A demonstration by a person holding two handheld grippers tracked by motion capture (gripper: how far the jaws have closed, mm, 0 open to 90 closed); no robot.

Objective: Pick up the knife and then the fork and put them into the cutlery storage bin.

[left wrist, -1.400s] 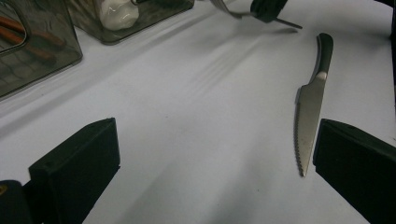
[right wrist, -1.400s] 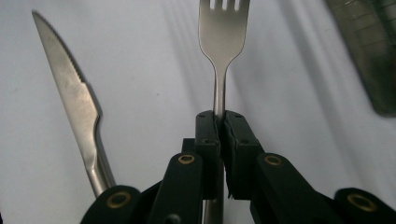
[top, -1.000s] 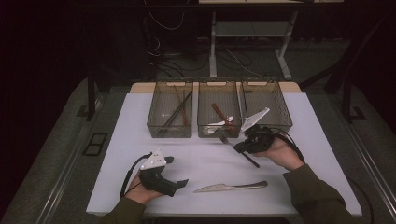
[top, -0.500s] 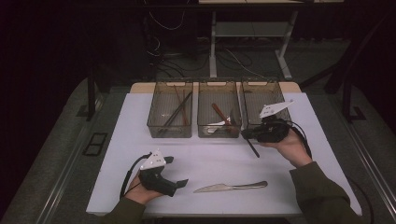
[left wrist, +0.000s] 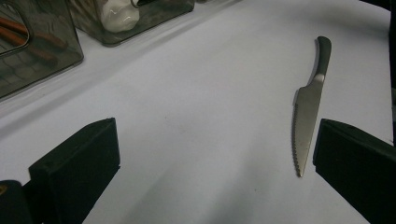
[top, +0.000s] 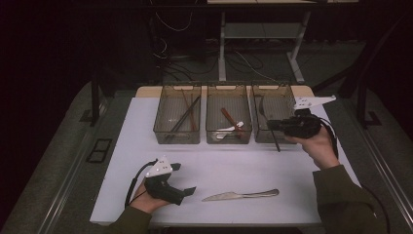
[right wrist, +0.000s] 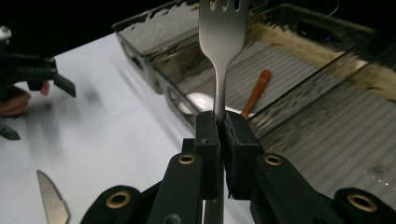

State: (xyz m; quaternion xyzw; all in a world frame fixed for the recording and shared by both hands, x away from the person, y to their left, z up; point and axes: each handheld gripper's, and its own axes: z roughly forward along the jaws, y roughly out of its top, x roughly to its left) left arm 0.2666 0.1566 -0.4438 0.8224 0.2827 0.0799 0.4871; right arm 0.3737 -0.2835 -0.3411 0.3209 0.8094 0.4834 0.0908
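Three clear bins stand in a row at the far side of the white surface [top: 122, 146]. The left bin [top: 178, 137] holds two long dark sticks and a thinner reddish one, all lying slantwise. The middle bin [top: 229, 137] holds one white spoon [top: 225, 130] and one reddish-brown utensil [top: 229, 117] leaning across it.

Nearer the person, the left gripper [top: 187, 191] rests low over the surface in the left hand [top: 146, 202]. Its two fingers [left wrist: 77, 161] stand wide apart with nothing between them. One serrated knife [top: 241, 195] lies flat on the surface just to the right of that gripper, apart from it, with the blade tip toward the gripper and the handle pointing right.

The right bin [top: 273, 137] stands at the end of the row. The right gripper [top: 269, 125] is held in the right hand [top: 319, 146] at the near right corner of that bin, raised off the surface. Its fingers [right wrist: 208, 135] are clamped together on the handle of one fork [right wrist: 222, 28]. In the right gripper view the tines rise straight up from the fingers, with the bins behind them. In the high view the fork's handle hangs down in front of the right bin's near wall.
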